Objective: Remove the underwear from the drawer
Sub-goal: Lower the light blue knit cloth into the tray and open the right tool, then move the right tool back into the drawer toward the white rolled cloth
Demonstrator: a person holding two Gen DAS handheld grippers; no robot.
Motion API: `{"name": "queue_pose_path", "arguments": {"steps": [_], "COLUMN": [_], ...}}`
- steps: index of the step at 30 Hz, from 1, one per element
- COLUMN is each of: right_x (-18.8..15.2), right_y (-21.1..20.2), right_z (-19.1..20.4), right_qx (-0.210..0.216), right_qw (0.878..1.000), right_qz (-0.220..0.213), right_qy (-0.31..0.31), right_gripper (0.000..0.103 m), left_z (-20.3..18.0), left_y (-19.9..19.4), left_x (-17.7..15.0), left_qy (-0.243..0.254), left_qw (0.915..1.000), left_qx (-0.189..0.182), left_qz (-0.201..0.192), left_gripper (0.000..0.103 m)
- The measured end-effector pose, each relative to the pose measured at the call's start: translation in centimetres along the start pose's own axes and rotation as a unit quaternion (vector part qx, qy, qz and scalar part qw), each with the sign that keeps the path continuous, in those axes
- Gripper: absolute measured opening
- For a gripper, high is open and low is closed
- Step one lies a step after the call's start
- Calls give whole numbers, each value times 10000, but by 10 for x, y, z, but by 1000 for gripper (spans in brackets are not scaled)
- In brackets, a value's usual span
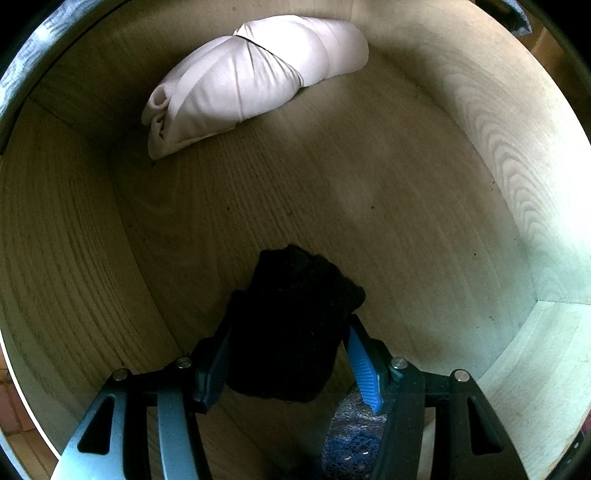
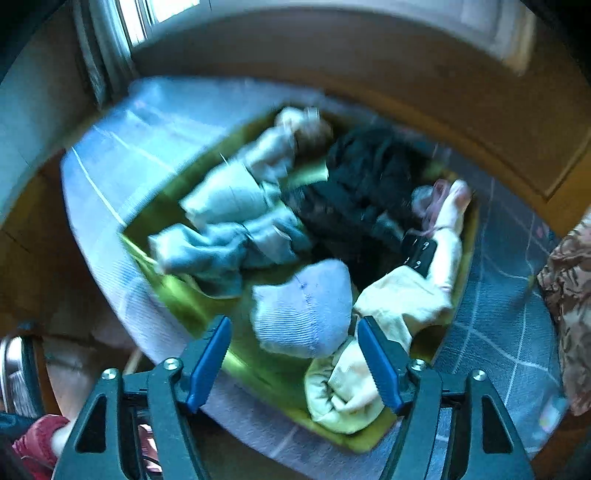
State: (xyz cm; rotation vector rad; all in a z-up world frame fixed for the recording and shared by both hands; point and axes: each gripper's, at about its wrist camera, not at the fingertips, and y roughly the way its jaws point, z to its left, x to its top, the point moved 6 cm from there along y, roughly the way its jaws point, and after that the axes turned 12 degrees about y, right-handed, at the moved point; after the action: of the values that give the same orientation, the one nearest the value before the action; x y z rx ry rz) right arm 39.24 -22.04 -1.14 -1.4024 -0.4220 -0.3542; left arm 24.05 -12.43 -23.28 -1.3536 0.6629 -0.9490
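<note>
Drawer (image 1: 517, 206) held my left gripper (image 1: 291, 354) clamped on the near black bundle (image 1: 291, 325), which might slip mid-lift, while my right gripper (image 2: 295, 354) hung open, empty, over the green tray (image 2: 258, 369).

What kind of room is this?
Probably a bedroom. The left gripper is inside a wooden drawer holding a black garment, with a folded beige one nearby; the right view shows a green bin of clothes beside a window.
</note>
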Motion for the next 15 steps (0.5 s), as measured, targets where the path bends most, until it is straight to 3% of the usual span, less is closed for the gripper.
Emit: {"name": "queue_pose_path", "arguments": {"steps": [5,9,15], "right_x": [-24,-70,-148], "right_y": [-42,-61,-32], "right_z": [6,15,23], "right_qx": [232,380,191], "right_qw": [9987,9975,9975], "right_qz": [-447,-551,-255], "right_qy": [-65,-216,-635], "right_gripper": [73,73,68], "left_z": [-4,-8,-11], "left_y": [3,5,7], "left_x": [1,2,3], "left_qy": [49,65,59], "left_qw": [9998,9996,9993], "left_qx": [123,196,239], "left_qz": [126,212,280], "left_gripper": [58,58,58]}}
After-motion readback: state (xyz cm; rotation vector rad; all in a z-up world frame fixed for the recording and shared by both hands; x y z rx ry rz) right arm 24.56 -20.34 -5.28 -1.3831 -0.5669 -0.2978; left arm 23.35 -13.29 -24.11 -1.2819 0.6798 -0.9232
